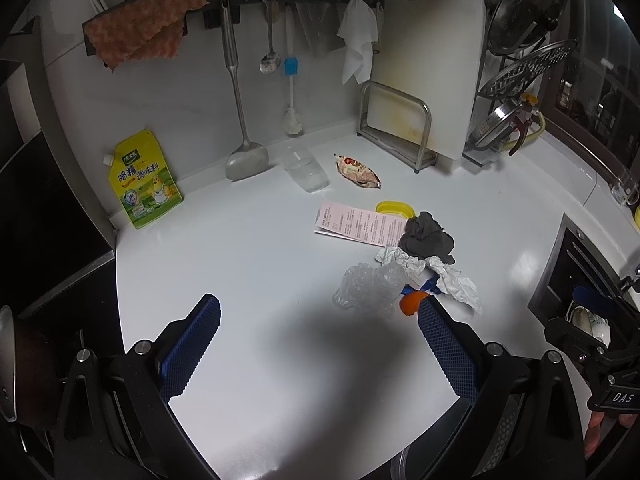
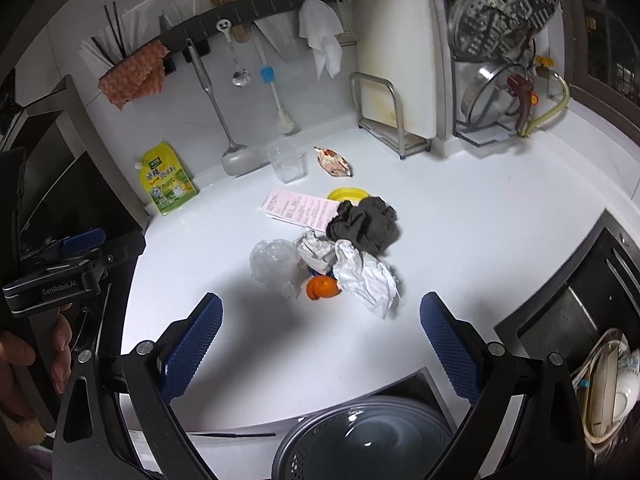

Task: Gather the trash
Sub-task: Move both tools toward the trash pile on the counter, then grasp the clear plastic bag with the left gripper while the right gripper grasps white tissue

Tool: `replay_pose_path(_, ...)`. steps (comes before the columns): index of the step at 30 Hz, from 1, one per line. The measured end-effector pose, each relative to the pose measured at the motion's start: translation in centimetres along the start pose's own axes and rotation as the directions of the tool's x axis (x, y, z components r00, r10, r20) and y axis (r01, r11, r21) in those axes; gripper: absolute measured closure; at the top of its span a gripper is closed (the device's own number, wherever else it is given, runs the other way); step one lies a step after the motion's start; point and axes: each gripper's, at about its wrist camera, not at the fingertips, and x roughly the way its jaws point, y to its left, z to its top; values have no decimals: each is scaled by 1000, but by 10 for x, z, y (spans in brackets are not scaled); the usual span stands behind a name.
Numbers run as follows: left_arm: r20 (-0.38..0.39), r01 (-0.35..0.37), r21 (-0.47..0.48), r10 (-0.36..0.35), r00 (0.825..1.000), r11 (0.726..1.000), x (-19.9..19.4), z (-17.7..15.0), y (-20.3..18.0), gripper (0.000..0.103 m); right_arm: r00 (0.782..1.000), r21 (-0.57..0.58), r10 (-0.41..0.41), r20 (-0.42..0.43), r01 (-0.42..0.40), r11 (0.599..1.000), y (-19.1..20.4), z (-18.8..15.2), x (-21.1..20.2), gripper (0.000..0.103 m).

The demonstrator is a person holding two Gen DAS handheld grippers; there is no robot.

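A small heap of trash sits near the middle of the white countertop (image 2: 460, 232): an orange peel (image 2: 321, 287) at the front of the heap, a crumpled clear plastic bag (image 2: 276, 265) touching it on the left, and a crumpled white paper (image 2: 366, 276) touching it on the right. Behind the peel lies a dark grey rag (image 2: 364, 224), bunched up and overlapping one end of a pink printed receipt (image 2: 298, 206) that lies flat, with a yellow lid (image 2: 346, 193) just behind the rag. Farther from the peel, toward the wall, a red-patterned snack wrapper (image 2: 334, 163) lies beside an empty clear plastic cup (image 2: 286, 164), and a yellow seasoning pouch (image 2: 168, 180) leans against the wall well to the left. The right gripper (image 2: 320, 316) hovers just in front of the peel with its blue-padded fingers (image 2: 192, 344) spread wide and holding nothing. The left gripper (image 1: 320, 316) is also spread wide and empty, its right pad close by the peel (image 1: 412, 303) in the left wrist view. A grey colander (image 2: 360, 436) sits below the counter edge, nearest the right gripper.
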Motion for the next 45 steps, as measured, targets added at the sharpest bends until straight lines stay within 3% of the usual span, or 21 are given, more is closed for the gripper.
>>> replay_pose_path(16,-78,51,40,-48,996,998,48,-2,-13,6,998,67,-44,-52,47,997,-23,-5,24,9)
replay_pose_path(23,-159,91,75,-79,984,993,89,-9,-22,6,995,92,-57,-76,64,994,-29,-7,35,9)
replay_pose_path(36,-214,140,143,-108,971,980,149,-9,-30,6,989,123,-83,-120,98,988,-38,-3,63,9)
replay_pose_path(42,-254,189,156,-146,956,970,184,-8,-36,8,985,141,-102,-143,122,982,-47,-3,73,9)
replay_pose_path(45,-265,207,177,-156,952,962,196,-10,-44,15,982,154,-109,-155,133,979,-52,-4,78,9)
